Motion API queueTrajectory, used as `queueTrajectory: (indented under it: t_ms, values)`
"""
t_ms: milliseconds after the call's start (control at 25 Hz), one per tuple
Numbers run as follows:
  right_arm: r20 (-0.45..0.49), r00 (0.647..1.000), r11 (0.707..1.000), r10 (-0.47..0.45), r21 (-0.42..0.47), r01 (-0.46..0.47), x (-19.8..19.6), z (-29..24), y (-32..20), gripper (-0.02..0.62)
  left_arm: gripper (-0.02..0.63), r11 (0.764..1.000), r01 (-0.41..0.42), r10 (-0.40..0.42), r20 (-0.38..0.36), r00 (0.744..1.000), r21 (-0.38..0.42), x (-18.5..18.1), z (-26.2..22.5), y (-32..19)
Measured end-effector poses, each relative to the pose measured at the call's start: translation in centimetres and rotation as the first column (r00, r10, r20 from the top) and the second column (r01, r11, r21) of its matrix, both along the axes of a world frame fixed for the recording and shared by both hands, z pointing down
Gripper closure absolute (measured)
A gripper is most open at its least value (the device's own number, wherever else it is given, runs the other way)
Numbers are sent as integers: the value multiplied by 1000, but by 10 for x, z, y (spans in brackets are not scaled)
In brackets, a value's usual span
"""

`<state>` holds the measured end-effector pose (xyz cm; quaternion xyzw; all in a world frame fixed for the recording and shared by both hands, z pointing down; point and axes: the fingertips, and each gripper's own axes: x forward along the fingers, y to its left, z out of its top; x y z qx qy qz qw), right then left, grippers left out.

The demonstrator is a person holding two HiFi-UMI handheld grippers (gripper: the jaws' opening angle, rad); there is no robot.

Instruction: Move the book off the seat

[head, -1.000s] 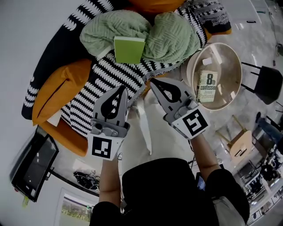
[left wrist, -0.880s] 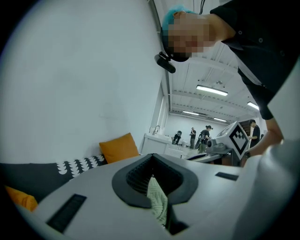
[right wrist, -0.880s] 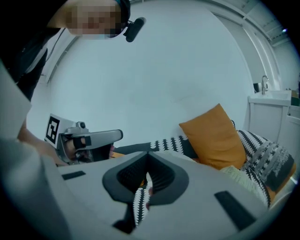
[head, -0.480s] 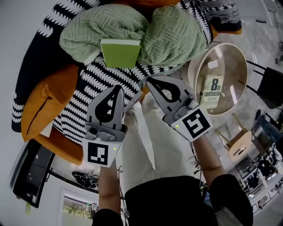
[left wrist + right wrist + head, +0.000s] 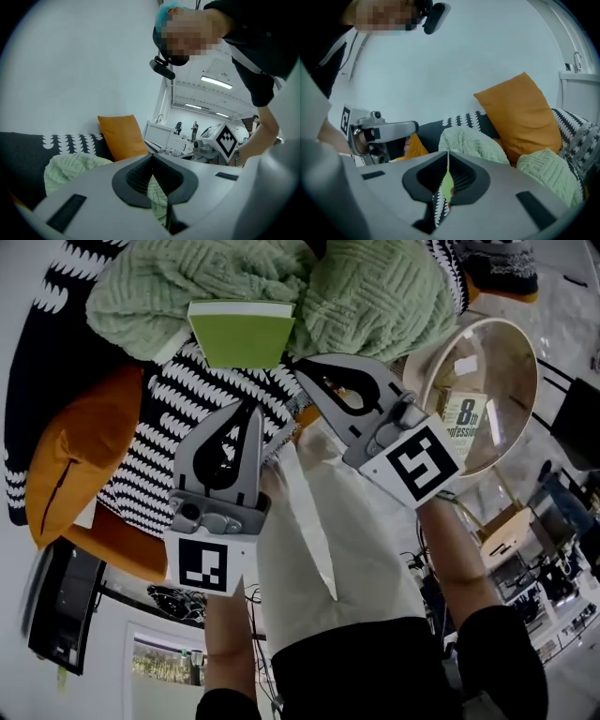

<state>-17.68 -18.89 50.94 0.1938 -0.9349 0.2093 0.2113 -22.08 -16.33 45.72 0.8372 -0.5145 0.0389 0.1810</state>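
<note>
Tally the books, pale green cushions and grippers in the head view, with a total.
books: 2 - green book, 8th Confession book
pale green cushions: 2 -
grippers: 2 - left gripper, right gripper
total: 6

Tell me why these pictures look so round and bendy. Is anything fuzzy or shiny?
Head view: the wide lens curves everything, yet the green book is sharp, and light streaks glare off the round table. Left gripper view: dark rounded corners, mosaic patch over a face. Right gripper view: same dark corners; the orange cushion looks clear.
</note>
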Motion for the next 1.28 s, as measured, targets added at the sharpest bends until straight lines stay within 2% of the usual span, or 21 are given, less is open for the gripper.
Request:
queueTrajectory:
  t_ms: [240,640,760,1000,1280]
  values:
    - [-36,995,994,-97,-43,96,-13,29,-9,567,597,999,34,-34,-7,999,-14,-4,12,-9]
    - [-88,972,971,-217,-126,205,-24,77,-28,389,597,999,46,-46,1,999,-15,-13,16,-27]
    - [-126,959,962,-254,-133,238,-28,88,-34,354,597,998,53,-53,0,999,-20,-17,16,-28]
    - [-156,942,950,-298,-146,276,-39,106,-48,319,597,998,52,-52,-10,999,-31,-22,21,-28]
    - [-205,906,921,-371,-206,331,-41,137,-42,319,597,998,54,-54,-9,999,-33,-30,24,-25]
